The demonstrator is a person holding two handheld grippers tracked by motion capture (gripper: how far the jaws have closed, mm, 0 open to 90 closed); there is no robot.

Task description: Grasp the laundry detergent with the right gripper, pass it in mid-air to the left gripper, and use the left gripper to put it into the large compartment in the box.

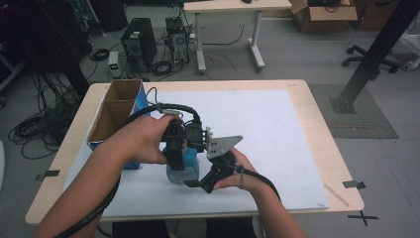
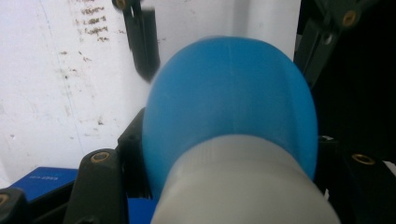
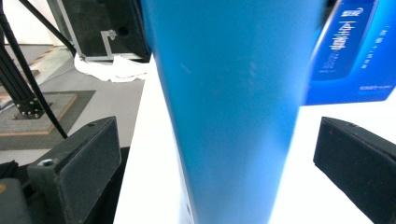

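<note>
Blue bottle [image 2: 229, 102]: clamped in left gripper [image 1: 179, 166]. Right gripper [image 3: 219, 172]: jaws apart, bottle between them, untouched. Blue box [image 3: 352, 51] beyond.

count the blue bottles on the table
1: the bottle stands near the table's front edge, by the box, in the left gripper; others may be hidden inside the box.

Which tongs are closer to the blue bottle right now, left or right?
Left. The left tongs are clamped on the blue bottle near its white cap end. The right tongs stand open around its body, pads clear of it on both sides.
</note>
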